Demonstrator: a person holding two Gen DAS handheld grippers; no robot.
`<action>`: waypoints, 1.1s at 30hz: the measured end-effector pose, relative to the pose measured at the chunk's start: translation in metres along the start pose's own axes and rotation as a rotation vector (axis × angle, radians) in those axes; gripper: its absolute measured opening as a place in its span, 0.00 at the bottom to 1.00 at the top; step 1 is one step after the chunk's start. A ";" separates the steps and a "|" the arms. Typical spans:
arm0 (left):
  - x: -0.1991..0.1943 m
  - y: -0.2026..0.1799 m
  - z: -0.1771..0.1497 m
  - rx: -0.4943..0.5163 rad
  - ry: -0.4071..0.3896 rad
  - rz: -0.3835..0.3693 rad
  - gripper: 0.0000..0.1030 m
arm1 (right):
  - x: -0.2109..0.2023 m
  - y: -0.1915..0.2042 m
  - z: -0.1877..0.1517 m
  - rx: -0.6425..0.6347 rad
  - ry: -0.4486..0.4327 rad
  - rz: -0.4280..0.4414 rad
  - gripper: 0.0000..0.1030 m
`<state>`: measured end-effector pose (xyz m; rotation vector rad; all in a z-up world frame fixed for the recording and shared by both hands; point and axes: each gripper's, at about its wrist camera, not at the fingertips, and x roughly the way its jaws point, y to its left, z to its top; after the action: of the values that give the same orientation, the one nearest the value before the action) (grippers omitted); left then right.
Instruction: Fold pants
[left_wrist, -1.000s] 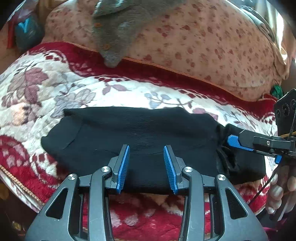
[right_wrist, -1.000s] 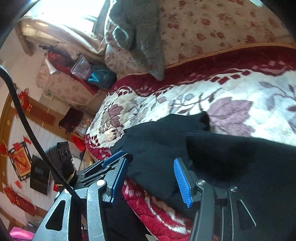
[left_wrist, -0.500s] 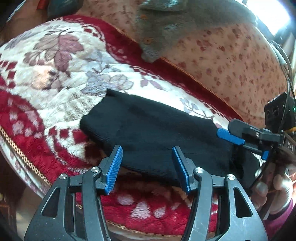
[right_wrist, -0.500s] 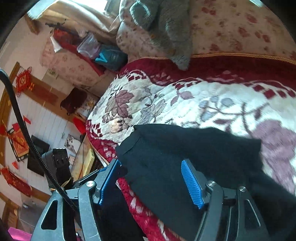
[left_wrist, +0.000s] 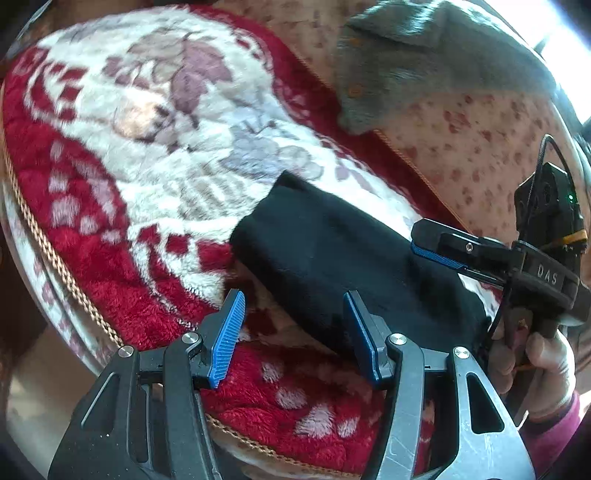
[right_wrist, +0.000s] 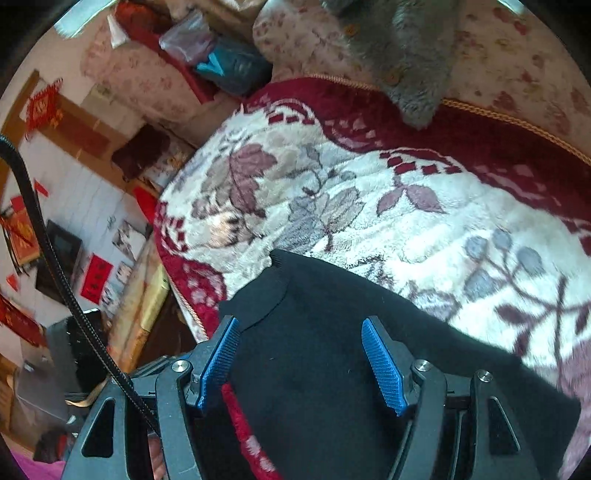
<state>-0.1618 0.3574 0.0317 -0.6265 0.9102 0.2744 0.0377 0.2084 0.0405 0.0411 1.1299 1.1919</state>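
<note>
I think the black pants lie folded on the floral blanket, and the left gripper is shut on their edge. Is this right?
Not quite. The black pants do lie folded on the floral blanket, but the left gripper is open: the left wrist view shows its jaws spread apart, gripping nothing.

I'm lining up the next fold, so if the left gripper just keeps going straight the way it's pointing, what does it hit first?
Most likely the near edge of the black pants, just ahead of the open left gripper; depth is hard to judge, so it might brush the red floral blanket first.
</note>
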 end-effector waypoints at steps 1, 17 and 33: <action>0.003 0.002 0.001 -0.017 0.004 0.001 0.54 | 0.004 0.002 0.003 -0.017 0.011 -0.007 0.65; 0.035 0.013 0.008 -0.080 0.031 0.004 0.62 | 0.076 0.015 0.039 -0.300 0.210 -0.134 0.65; 0.044 -0.001 0.000 0.021 -0.018 0.038 0.65 | 0.101 0.019 0.040 -0.353 0.212 -0.102 0.35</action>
<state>-0.1352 0.3550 -0.0038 -0.5867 0.9072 0.3035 0.0452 0.3118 0.0035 -0.4167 1.0749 1.3097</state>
